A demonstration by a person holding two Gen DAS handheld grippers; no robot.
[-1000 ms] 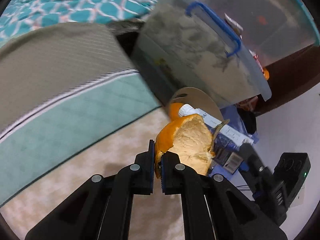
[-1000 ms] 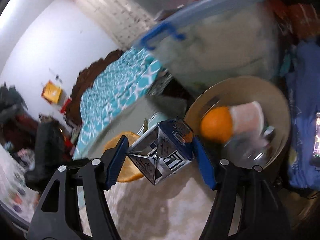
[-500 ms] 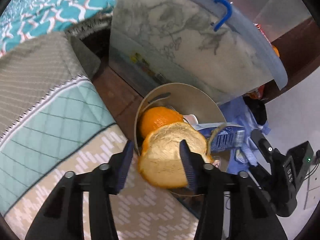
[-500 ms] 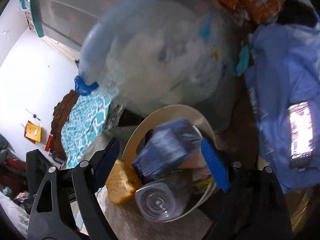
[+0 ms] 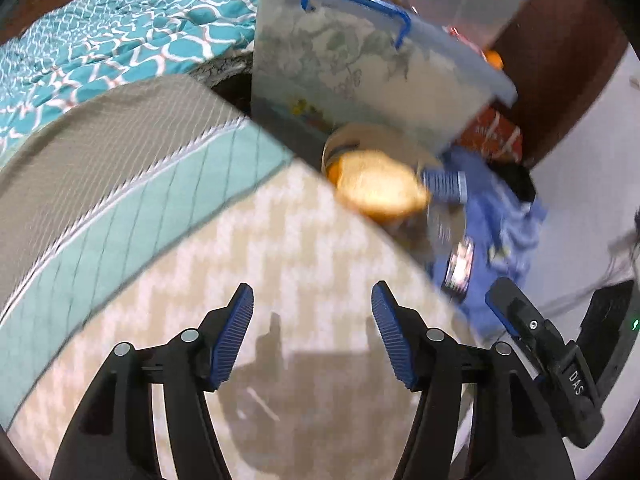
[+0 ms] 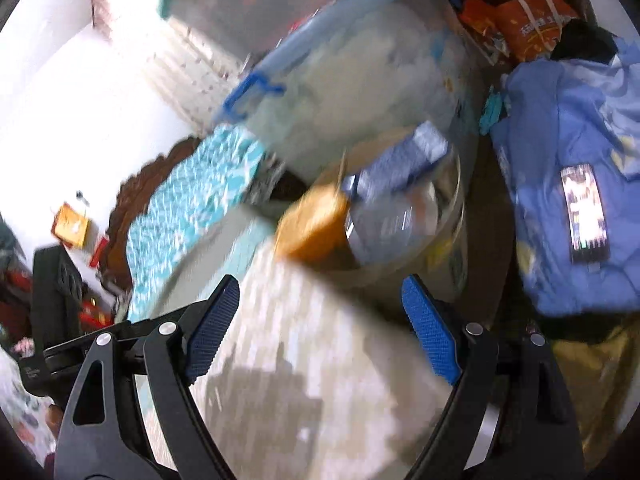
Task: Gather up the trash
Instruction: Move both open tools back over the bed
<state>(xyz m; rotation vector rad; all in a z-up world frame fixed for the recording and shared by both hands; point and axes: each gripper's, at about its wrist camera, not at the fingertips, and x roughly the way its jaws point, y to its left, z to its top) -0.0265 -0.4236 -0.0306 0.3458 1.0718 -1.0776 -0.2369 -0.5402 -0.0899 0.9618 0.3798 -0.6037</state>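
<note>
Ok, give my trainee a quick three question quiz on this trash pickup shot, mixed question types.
1. True or false: the left gripper holds the orange peel.
2. Where does the blue carton lie? A) in the round bin B) on the teal bedspread C) between the right fingers
3. Fill in: the phone lies on a ____ cloth.

Key: 1 false, nothing is between its opening fingers; 2 A; 3 blue.

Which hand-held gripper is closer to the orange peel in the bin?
Hard to call; perhaps the right hand-held gripper. The orange peel looks closer ahead of it than the peel does ahead of the left hand-held gripper, whose jaws are opening.
</note>
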